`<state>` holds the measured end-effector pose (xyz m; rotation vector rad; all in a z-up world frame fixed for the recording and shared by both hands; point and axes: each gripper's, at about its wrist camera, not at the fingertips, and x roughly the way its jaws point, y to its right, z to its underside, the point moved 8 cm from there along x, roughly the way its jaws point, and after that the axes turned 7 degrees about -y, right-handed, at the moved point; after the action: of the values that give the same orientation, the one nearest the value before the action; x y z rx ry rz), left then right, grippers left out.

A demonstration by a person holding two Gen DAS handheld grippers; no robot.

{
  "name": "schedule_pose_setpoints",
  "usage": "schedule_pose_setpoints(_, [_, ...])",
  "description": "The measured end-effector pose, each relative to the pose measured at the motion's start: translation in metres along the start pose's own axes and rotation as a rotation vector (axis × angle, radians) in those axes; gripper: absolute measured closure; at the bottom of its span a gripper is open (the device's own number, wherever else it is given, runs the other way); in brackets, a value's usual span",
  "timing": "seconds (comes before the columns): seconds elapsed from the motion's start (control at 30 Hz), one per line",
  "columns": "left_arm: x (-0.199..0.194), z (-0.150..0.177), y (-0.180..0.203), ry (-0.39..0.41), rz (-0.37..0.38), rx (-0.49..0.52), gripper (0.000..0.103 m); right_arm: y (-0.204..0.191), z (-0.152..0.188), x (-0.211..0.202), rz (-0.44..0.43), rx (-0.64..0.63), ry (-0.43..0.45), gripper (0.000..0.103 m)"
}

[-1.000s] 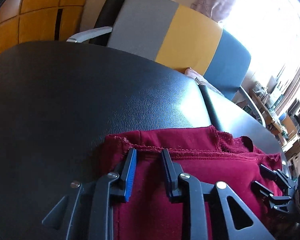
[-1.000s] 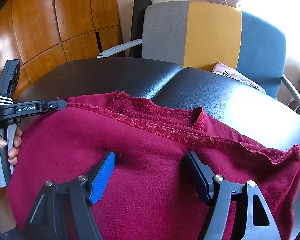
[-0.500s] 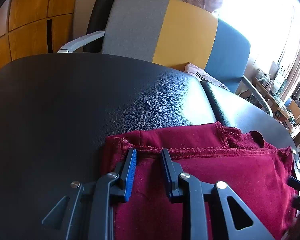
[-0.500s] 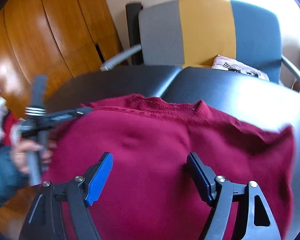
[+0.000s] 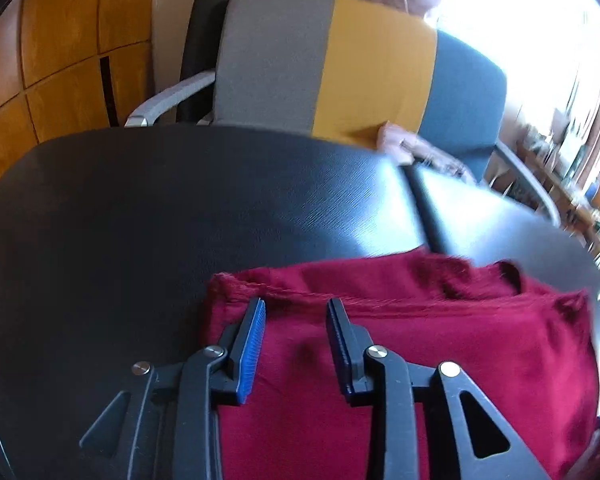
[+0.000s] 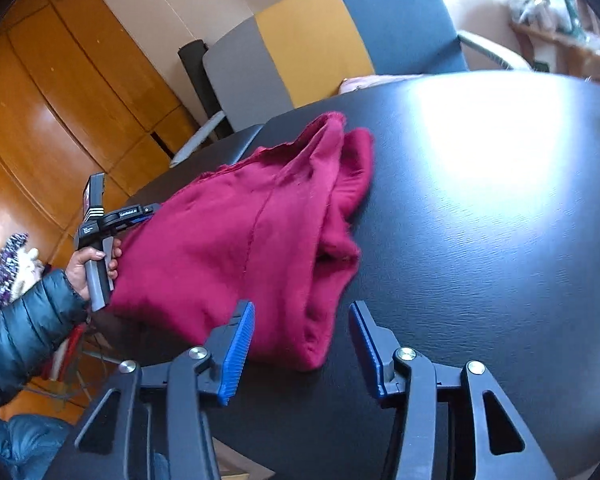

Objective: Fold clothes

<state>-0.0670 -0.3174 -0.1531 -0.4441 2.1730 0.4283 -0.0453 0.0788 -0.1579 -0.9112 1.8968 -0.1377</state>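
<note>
Left wrist view: left claw [image 5: 296, 312] opening above maroon sweater [image 5: 440, 352] on black bench [image 5: 140, 220]; grey-yellow-blue chair [image 5: 340, 68] behind.

Right wrist view: right claw [image 6: 302, 320] closing, pads clear of sweater's near fold; a hand [image 6: 86, 264] at sweater's left edge.

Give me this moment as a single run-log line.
sweater: bunched on black table | left tongs: opening, over sweater's edge | right tongs: closing, sweater's near fold between them, not pinched
</note>
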Motion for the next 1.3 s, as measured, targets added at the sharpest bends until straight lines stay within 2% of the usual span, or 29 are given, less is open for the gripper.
schedule_pose_setpoints(0.03, [-0.008,0.0,0.008,0.015,0.021,0.013,0.071,0.0,-0.001,0.005,-0.016,0.003,-0.004,0.053])
schedule_pose_setpoints(0.1, [-0.022,0.001,0.028,0.037,0.065,0.061,0.071,-0.006,-0.003,0.019,-0.03,-0.016,-0.029,0.064])
schedule_pose_setpoints(0.17, [-0.032,0.004,0.055,0.052,0.121,0.129,0.071,-0.011,-0.004,0.03,-0.009,-0.048,-0.059,0.093])
schedule_pose_setpoints(0.3, [-0.04,0.022,0.115,0.021,0.256,0.279,0.07,-0.024,-0.006,0.018,0.003,-0.125,-0.068,0.094])
schedule_pose_setpoints(0.4, [-0.027,0.043,0.134,-0.043,0.273,0.343,0.07,-0.03,-0.003,-0.006,-0.001,-0.171,-0.066,0.095])
schedule_pose_setpoints(0.47, [-0.015,0.059,0.142,-0.095,0.275,0.368,0.07,-0.028,0.011,-0.004,0.034,-0.192,-0.114,0.095])
schedule_pose_setpoints(0.53, [-0.002,0.069,0.142,-0.132,0.28,0.357,0.068,-0.019,0.028,0.004,0.066,-0.188,-0.169,0.095])
schedule_pose_setpoints(0.57, [-0.002,0.071,0.14,-0.108,0.286,0.346,0.067,-0.013,0.037,0.011,0.081,-0.174,-0.192,0.095])
schedule_pose_setpoints(0.73, [-0.001,0.068,0.135,-0.087,0.289,0.293,0.067,-0.007,0.036,0.009,0.042,-0.102,-0.161,0.092])
schedule_pose_setpoints(0.8, [-0.003,0.07,0.134,-0.075,0.291,0.287,0.067,-0.005,0.029,-0.001,0.035,-0.088,-0.145,0.085])
schedule_pose_setpoints(0.93, [-0.001,0.073,0.131,-0.058,0.305,0.272,0.067,0.003,-0.01,-0.027,0.048,-0.038,0.006,0.06])
schedule_pose_setpoints(1.03, [-0.002,0.077,0.132,-0.05,0.301,0.275,0.067,0.006,-0.042,-0.018,0.087,-0.002,0.071,0.058])
schedule_pose_setpoints(1.17, [-0.001,0.079,0.13,-0.044,0.315,0.264,0.067,0.019,-0.078,0.029,0.112,0.078,0.055,0.057])
schedule_pose_setpoints(1.2, [-0.001,0.079,0.13,-0.044,0.32,0.26,0.067,0.022,-0.08,0.039,0.118,0.095,0.038,0.058])
schedule_pose_setpoints(1.23, [-0.001,0.079,0.13,-0.044,0.324,0.256,0.067,0.027,-0.082,0.047,0.136,0.108,0.022,0.07])
schedule_pose_setpoints(1.27, [0.0,0.079,0.129,-0.045,0.329,0.249,0.067,0.031,-0.085,0.055,0.157,0.119,0.006,0.096])
schedule_pose_setpoints(1.3, [0.0,0.079,0.129,-0.044,0.333,0.242,0.067,0.031,-0.088,0.05,0.161,0.124,0.032,0.095])
